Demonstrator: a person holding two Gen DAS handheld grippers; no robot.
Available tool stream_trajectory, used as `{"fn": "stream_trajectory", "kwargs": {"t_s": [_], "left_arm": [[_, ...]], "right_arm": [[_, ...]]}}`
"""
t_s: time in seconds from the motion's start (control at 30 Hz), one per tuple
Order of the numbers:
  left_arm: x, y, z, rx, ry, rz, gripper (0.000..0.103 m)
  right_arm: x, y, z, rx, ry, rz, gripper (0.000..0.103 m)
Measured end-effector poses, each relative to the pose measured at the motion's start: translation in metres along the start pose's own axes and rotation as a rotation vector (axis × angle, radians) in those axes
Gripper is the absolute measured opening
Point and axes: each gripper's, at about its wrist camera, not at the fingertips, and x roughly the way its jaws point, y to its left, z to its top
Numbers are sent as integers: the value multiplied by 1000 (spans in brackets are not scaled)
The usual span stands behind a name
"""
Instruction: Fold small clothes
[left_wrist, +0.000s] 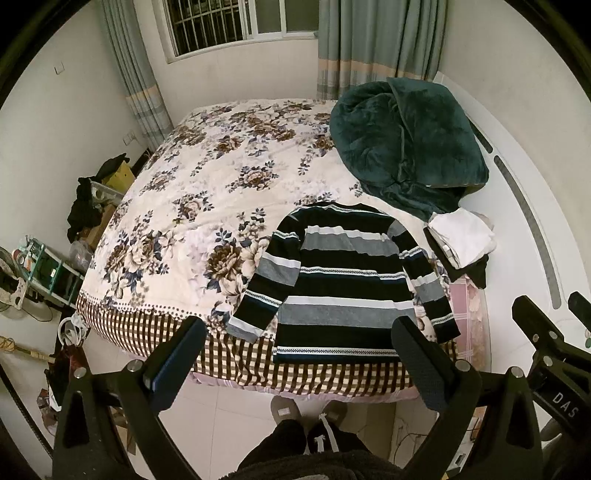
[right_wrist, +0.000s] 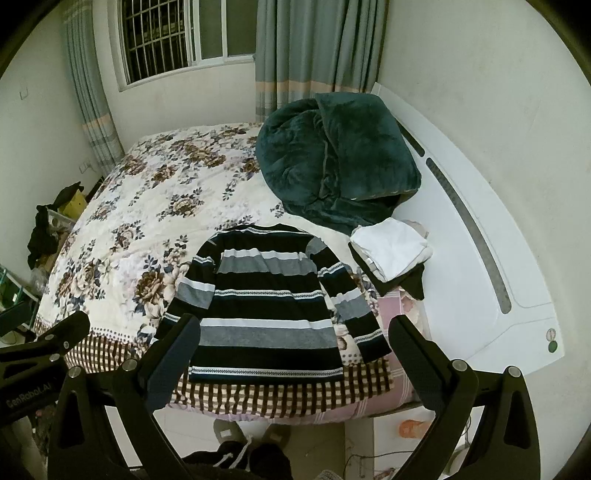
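Right wrist view is showing me both hand-held grippers, left (left_wrist: 297, 363) and right (right_wrist: 291, 356), hovering wide open above the striped sweater (right_wrist: 271, 306) lying flat at the bed (right_wrist: 122, 206) edge, so I'm risking dragging its hem overboard.

Left gripper (left_wrist: 297, 332) held above near edge of bed (left_wrist: 177, 192), jaws spread wide, nothing between fingers (left_wrist: 173, 365). Right gripper (right_wrist: 295, 332) likewise above bed's near edge, jaws wide apart, empty; its frame shows at right edge of left wrist view. Both level, side by side, pointing across bed. Person's slippered feet (left_wrist: 286, 408) on floor just short of bed edge.
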Motion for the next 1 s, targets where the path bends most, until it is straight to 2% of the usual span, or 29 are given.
{"fn": "stream_trajectory", "kwargs": {"t_s": [0.67, 0.77, 1.0], "left_arm": [[-9, 1, 14, -2, -7, -2, 103], [-12, 1, 29, -3, -7, -3, 103], [-13, -1, 35, -4, -6, -5, 103]], "right_arm": [[-3, -1, 1, 1, -5, 1, 103], [-2, -1, 0, 0, -6, 2, 103], [-2, -1, -1, 0, -7, 2, 103]]}}
